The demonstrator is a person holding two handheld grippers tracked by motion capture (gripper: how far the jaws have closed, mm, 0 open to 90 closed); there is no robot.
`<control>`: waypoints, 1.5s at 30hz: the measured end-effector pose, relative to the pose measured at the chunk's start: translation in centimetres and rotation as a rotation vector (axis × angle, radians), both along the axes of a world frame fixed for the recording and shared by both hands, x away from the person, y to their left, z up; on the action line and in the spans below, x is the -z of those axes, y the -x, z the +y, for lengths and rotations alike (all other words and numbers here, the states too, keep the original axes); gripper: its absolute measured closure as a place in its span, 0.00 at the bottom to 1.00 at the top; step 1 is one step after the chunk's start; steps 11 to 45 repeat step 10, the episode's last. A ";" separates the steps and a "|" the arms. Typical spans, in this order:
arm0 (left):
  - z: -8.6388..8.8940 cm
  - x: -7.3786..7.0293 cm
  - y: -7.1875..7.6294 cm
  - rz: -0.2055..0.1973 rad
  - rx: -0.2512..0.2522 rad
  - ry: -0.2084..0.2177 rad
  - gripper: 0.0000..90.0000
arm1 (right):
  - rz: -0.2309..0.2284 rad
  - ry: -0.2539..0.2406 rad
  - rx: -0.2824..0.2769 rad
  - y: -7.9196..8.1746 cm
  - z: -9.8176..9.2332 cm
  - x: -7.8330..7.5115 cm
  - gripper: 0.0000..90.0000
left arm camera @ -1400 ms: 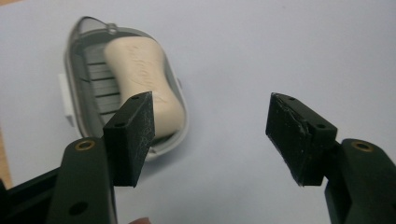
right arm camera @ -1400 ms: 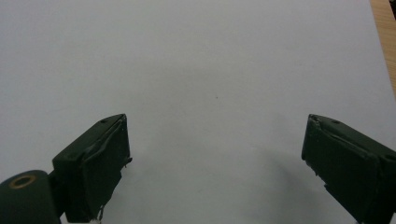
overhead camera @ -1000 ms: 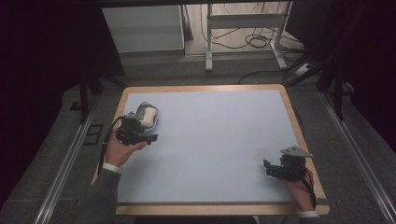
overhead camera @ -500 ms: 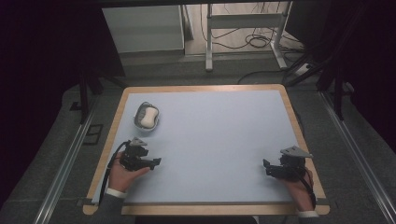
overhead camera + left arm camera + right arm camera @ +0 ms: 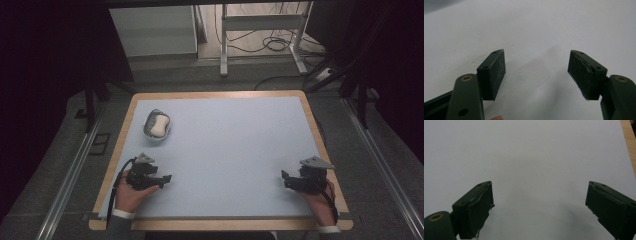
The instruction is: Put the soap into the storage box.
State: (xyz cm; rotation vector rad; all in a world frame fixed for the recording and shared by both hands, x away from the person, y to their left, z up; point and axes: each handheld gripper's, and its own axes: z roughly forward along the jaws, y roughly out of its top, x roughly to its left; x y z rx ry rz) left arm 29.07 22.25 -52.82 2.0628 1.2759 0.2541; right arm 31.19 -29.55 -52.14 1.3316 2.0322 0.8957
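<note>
Since a second ago, when it sat right at the soap dish [image 5: 157,125], the left claw [image 5: 161,178] has pulled back to the near left part of the counter [image 5: 240,150], well apart from the dish (white soap bar resting inside it, far left). That suggests the placing is done. Its jaws stand apart, holding nothing. Near the right corner, the right claw [image 5: 286,178] rests low, likewise apart and empty.

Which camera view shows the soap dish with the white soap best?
The high view: the soap dish sits whole at the table's far left, white soap lying inside it. The left gripper view and right gripper view look along open jaws at bare table surface.
</note>
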 end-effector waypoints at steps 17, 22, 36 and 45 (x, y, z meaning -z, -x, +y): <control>0.2 -0.2 0.2 -0.009 0.002 0.003 0.34 | 0.001 0.002 0.005 0.0 -0.1 0.1 0.08; 0.2 -0.2 0.2 -0.009 0.002 0.003 0.34 | 0.001 0.002 0.005 0.0 -0.1 0.1 0.08; 0.2 -0.2 0.2 -0.009 0.002 0.003 0.34 | 0.001 0.002 0.005 0.0 -0.1 0.1 0.08; 0.2 -0.2 0.2 -0.009 0.002 0.003 0.34 | 0.001 0.002 0.005 0.0 -0.1 0.1 0.08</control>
